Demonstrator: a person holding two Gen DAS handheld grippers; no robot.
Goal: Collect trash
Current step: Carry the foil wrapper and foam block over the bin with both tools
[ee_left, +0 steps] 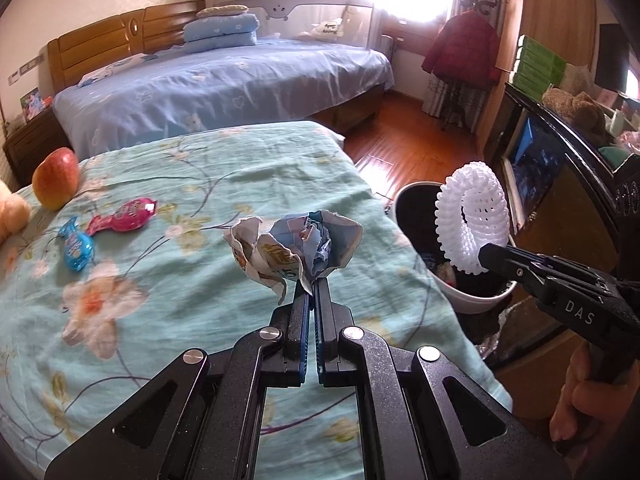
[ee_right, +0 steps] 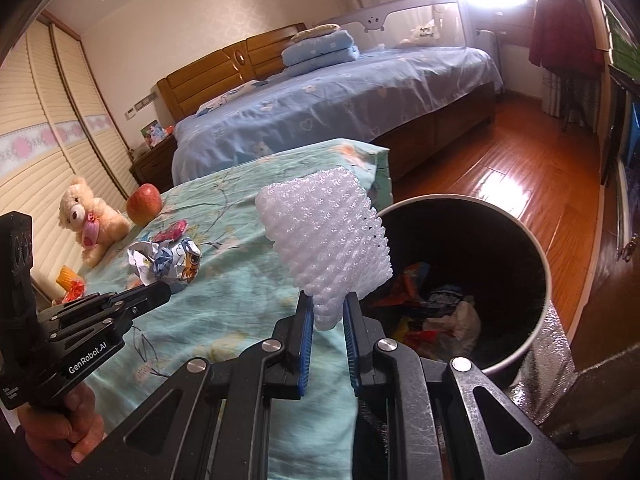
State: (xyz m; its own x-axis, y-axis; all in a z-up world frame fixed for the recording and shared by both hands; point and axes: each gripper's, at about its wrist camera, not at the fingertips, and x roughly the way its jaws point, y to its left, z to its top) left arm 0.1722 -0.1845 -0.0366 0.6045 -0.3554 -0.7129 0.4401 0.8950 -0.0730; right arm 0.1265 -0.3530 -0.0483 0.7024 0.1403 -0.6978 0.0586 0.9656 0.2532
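The trash bin point(ee_right: 532, 264) is partly hidden. In the left wrist view the bed edge and the right gripper point(ee_left: 486, 258) cover a good part of it, and in the right wrist view its near rim is cut off behind the gripper body. Down inside it is dark. There are crinkly wrappers point(ee_right: 436, 308) in there, red, orange and white, but the words on them are too blurry to read. Something shiny and silver point(ee_right: 548, 364) sits under the bin, maybe foil, though it is hard to be sure.

The left gripper point(ee_left: 313, 282) has its jaws pinched almost together on a crumpled paper ball point(ee_left: 296, 248). The ball is wrinkly, white and blue, with cartoon pictures on it. It is held up above the green flowery bedsheet point(ee_left: 180, 320).

The right gripper has its jaws a bit apart, squeezing a white foam net point(ee_right: 328, 240). The net is soft and bumpy, like a tube of little holes, curled into a ring. It hangs just above the bin's rim, over the opening.

Still on the sheet are two candy wrappers, a shiny pink one point(ee_left: 122, 214) and a shiny blue one point(ee_left: 77, 246), close together. Near them is a round red and yellow apple point(ee_left: 55, 178). A fuzzy teddy bear point(ee_right: 90, 220) sits beside the apple.
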